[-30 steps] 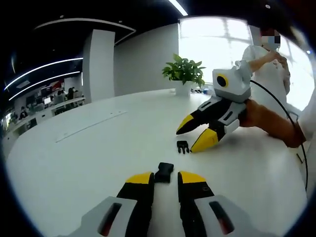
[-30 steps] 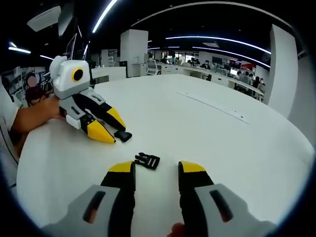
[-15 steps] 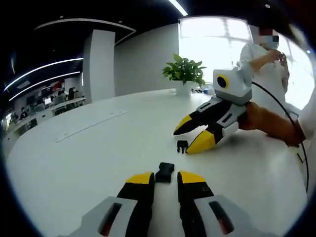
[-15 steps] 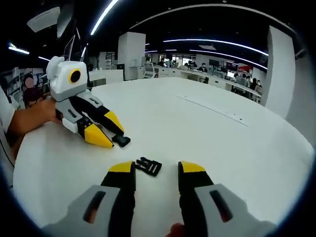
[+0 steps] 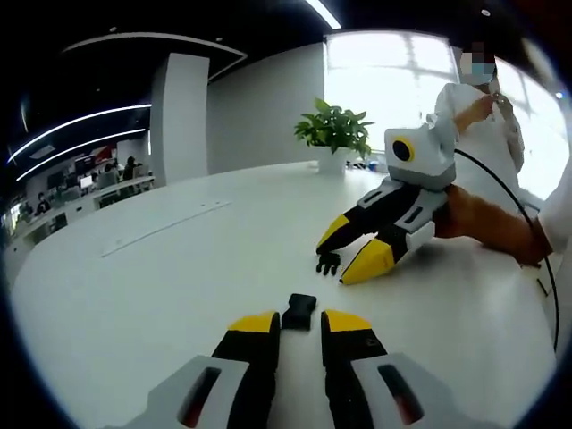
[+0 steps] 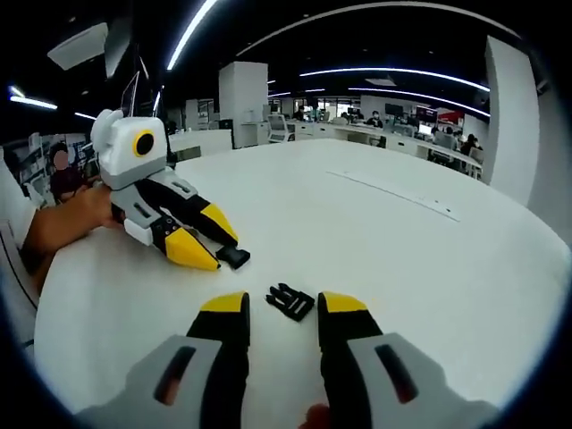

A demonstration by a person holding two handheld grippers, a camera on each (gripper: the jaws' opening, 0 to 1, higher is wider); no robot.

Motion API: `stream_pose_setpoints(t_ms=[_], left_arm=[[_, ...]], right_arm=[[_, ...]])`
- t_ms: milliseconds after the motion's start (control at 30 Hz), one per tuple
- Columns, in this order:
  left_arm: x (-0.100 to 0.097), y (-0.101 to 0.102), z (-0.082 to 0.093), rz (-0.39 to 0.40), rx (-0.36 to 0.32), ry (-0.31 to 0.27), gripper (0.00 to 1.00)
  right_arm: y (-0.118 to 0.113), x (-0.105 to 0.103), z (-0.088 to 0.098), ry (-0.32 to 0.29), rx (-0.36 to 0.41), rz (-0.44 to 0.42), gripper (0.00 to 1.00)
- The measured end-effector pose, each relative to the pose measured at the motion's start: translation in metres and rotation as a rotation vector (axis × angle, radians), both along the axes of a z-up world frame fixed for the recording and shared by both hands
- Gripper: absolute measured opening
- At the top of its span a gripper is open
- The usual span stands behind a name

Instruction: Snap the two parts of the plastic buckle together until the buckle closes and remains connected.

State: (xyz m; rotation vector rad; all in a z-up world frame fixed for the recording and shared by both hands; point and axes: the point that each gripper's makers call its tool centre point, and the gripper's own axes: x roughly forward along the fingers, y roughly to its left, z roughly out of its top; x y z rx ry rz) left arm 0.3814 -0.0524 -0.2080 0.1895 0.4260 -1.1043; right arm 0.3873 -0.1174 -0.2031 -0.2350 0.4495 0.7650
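The buckle's black socket part (image 5: pixel 299 311) lies on the white table (image 5: pixel 152 286) just ahead of my left gripper (image 5: pixel 299 322), whose yellow-tipped jaws stand slightly apart on either side of it. The same socket part (image 6: pixel 234 257) sits at the tips of the left gripper (image 6: pixel 214 243) in the right gripper view. The pronged part (image 6: pixel 290 302) lies flat between the tips of my right gripper (image 6: pixel 284 305), which is open. From the left gripper view, the right gripper (image 5: pixel 347 248) straddles the pronged part (image 5: pixel 328 263). The two parts lie apart.
A potted plant (image 5: pixel 333 134) stands at the table's far edge. A person in white (image 5: pixel 483 116) stands behind the right gripper. A forearm (image 5: pixel 487 219) and a black cable (image 5: pixel 514 192) trail from it. Another forearm (image 6: pixel 63 219) holds the left gripper.
The right gripper has moved forward, so the pronged part now lies between its tips. The left gripper and the socket part have not moved.
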Motion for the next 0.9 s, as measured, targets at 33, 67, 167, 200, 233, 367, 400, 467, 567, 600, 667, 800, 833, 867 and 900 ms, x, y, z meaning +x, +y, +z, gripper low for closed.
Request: stream_pose_setpoints(t_ms=[33,67,167,200,233,367,400,467,567,600,667,800,833,867,900], left_arm=[[0.0,0.0,0.0,0.001,0.0,0.0,0.18],[0.0,0.0,0.0,0.002,-0.001,0.0,0.18],[0.0,0.0,0.0,0.007,0.002,-0.002,0.18],[0.0,0.0,0.0,0.007,0.003,-0.004,0.18],[0.0,0.0,0.0,0.007,0.003,-0.004,0.18],[0.0,0.001,0.0,0.009,0.004,-0.002,0.18],[0.0,0.001,0.0,0.011,0.004,-0.001,0.18],[0.001,0.002,0.0,0.015,0.004,-0.006,0.18],[0.001,0.002,0.001,0.016,0.003,-0.006,0.18],[0.001,0.002,0.0,0.016,0.004,-0.004,0.18],[0.001,0.001,0.001,0.015,0.003,-0.005,0.18],[0.002,0.001,0.001,0.014,-0.003,-0.001,0.18],[0.002,0.001,0.001,0.014,-0.004,-0.001,0.18],[0.002,0.0,0.001,0.013,-0.005,-0.002,0.18],[0.002,0.0,0.001,0.012,-0.006,-0.001,0.18]], right_arm=[[0.0,-0.001,0.0,0.0,-0.003,0.003,0.25],[-0.001,-0.002,0.0,-0.001,-0.01,0.006,0.24],[-0.002,0.0,0.0,-0.011,-0.014,-0.003,0.24],[-0.003,0.001,0.0,-0.017,-0.014,-0.008,0.24],[-0.003,0.002,0.0,-0.018,-0.014,-0.01,0.23],[-0.003,0.006,0.0,-0.023,-0.009,-0.033,0.22],[-0.004,0.007,0.0,-0.021,-0.011,-0.051,0.23],[-0.004,0.008,0.001,-0.032,-0.019,-0.061,0.22],[-0.002,0.009,0.001,-0.045,-0.025,-0.063,0.21],[-0.002,0.01,0.001,-0.048,-0.027,-0.062,0.21],[-0.002,0.01,0.001,-0.048,-0.025,-0.059,0.2],[-0.002,0.01,0.001,-0.04,-0.02,-0.066,0.2],[-0.003,0.01,0.001,-0.037,-0.018,-0.069,0.2],[-0.003,0.009,0.001,-0.034,-0.019,-0.068,0.2],[-0.003,0.009,0.001,-0.033,-0.021,-0.066,0.2]])
